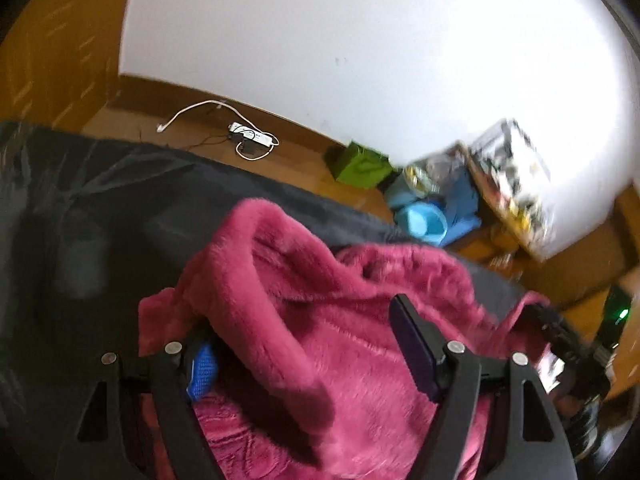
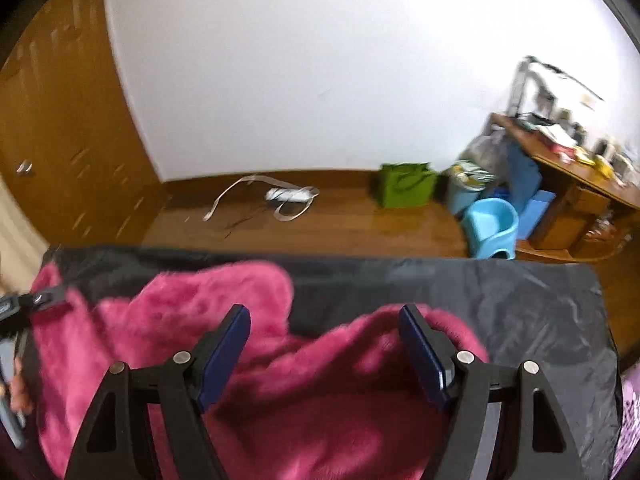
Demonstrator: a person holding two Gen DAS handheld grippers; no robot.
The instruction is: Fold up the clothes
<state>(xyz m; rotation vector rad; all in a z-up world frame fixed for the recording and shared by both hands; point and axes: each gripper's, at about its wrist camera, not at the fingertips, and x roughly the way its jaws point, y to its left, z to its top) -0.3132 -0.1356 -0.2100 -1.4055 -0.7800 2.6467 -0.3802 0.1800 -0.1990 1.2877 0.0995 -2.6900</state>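
No brand, label or writing can be read anywhere; the far clutter is too blurred.

The left gripper [image 1: 308, 354] points steeply down over the pink fleece garment [image 1: 320, 320]. Its fingers [image 1: 412, 344] stand wide apart, with a thick fold of the fleece bunched between them and draped over the left one. Whether the pads press on the cloth cannot be told.

The right gripper [image 2: 324, 354] also tilts steeply down above the pink fleece garment [image 2: 304, 400]. Its fingers [image 2: 222, 354] are spread wide with fleece lying below and between them, and no clamping shows; a grip cannot be confirmed here either. Left of the garment in the right wrist view, part of a hand [image 2: 18, 392] shows at the picture's edge beside the other tool.

The garment lies crumpled on a dark grey sheet [image 2: 500, 308] covering the surface below.

Beyond the sheet, on the wooden floor [image 2: 352, 224], stand a green bag [image 2: 406, 190], its contents unseen, a light blue plastic tub [image 2: 496, 226] that looks bare inside, and a bin [image 2: 466, 184] filled with crumpled stuff. A white power strip [image 2: 290, 194] with its cord lies left of the green bag. A wooden desk [image 2: 560, 164] right of the bag carries blurred clutter.
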